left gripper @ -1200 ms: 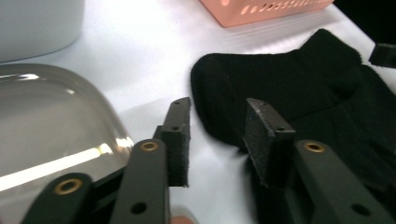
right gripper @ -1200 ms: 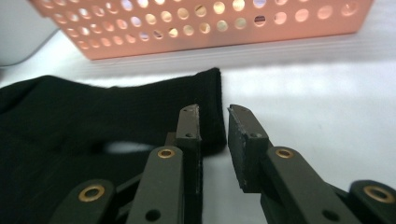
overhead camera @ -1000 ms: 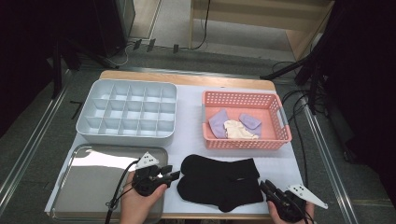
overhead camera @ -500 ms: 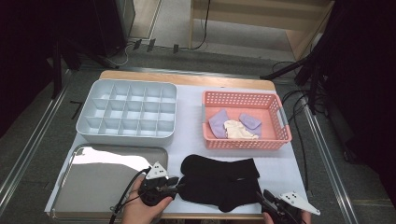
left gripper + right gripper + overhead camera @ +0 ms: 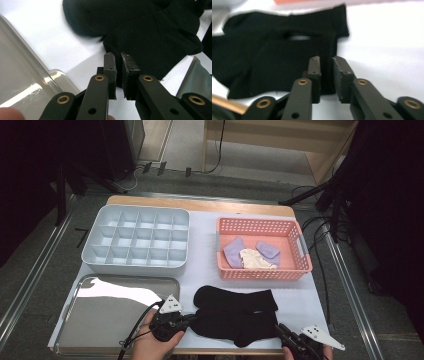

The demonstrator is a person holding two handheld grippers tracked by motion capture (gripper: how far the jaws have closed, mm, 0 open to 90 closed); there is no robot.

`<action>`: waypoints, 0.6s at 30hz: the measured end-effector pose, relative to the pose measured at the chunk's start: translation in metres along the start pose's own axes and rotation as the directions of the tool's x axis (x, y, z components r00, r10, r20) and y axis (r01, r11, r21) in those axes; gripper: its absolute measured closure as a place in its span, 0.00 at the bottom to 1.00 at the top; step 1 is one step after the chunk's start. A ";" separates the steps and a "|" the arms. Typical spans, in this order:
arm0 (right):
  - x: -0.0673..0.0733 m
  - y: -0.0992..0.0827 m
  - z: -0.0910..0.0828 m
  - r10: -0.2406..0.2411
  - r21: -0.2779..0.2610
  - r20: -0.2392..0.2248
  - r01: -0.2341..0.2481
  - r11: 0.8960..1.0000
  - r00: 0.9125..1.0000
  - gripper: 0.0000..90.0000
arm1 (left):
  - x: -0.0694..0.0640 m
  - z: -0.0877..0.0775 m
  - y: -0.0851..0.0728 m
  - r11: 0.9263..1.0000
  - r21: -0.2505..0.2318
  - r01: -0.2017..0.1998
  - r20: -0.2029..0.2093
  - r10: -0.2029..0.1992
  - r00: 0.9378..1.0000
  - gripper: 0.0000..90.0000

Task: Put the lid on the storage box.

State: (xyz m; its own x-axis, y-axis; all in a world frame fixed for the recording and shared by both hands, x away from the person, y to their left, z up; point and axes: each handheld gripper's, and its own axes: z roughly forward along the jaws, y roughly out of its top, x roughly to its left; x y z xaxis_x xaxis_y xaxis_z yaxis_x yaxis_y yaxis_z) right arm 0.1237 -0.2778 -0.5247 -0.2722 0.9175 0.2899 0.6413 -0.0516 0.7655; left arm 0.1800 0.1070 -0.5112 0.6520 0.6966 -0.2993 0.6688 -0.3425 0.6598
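Since a second ago both hands have drawn closer to the pair of black knitted socks (image 5: 235,317), which lies at the near edge of the white-covered bench (image 5: 202,250), right of the flat steel tray (image 5: 100,315). The left hand-held gripper (image 5: 189,320) has just been closing; its jaws now pinch the left end of the nearer sock, with dark fabric pressed in the narrow slot between the pads (image 5: 110,68). The right hand-held gripper (image 5: 279,330) has also been closing, and in the right gripper view a fold of the sock's cuff edge sits clamped between its nearly joined pads (image 5: 340,72). At the far left stands a grey plastic compartment organiser (image 5: 136,240); at the far right, a pink plastic basket (image 5: 295,265) holds two lilac socks (image 5: 233,251) and a cream sock (image 5: 255,259). Nothing lies between the socks and the tray.
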 end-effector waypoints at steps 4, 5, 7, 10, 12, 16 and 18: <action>0.003 0.000 0.007 -0.001 0.031 0.021 0.000 1.000 1.000 0.85 | -0.001 0.000 0.001 1.000 0.006 -0.005 -0.002 0.005 1.000 0.95; 0.004 -0.002 0.008 -0.009 0.023 0.025 0.008 1.000 1.000 0.88 | -0.001 0.000 0.001 1.000 0.008 -0.005 0.001 0.005 1.000 0.95; 0.004 -0.001 0.007 -0.016 0.039 0.021 0.015 0.999 1.000 0.95 | 0.001 -0.001 0.000 1.000 0.006 0.000 0.020 0.000 1.000 0.95; 0.003 0.000 0.002 -0.008 0.068 0.015 0.007 0.998 1.000 0.97 | 0.004 -0.004 0.000 1.000 0.007 0.006 0.025 -0.007 1.000 0.96; 0.001 0.000 -0.002 0.009 0.059 0.029 -0.011 0.998 1.000 0.96 | 0.006 -0.005 0.001 1.000 0.003 0.018 0.034 -0.018 0.999 0.96; 0.001 0.006 -0.002 0.006 -0.040 0.066 -0.004 0.999 0.998 0.79 | 0.009 -0.004 0.004 0.997 -0.036 0.068 0.040 -0.067 0.997 0.73; -0.002 0.015 0.003 0.009 -0.072 0.056 -0.005 0.997 0.998 0.77 | 0.014 -0.003 0.008 0.993 -0.076 0.095 0.020 -0.094 0.995 0.63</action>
State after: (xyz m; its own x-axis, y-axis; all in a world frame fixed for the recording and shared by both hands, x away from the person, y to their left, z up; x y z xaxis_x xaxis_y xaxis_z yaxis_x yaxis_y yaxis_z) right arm 0.1359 -0.2791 -0.5156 -0.2257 0.9376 0.2644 0.5891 -0.0848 0.8036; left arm 0.1932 0.1154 -0.5079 0.5934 0.7127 -0.3740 0.6990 -0.2258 0.6786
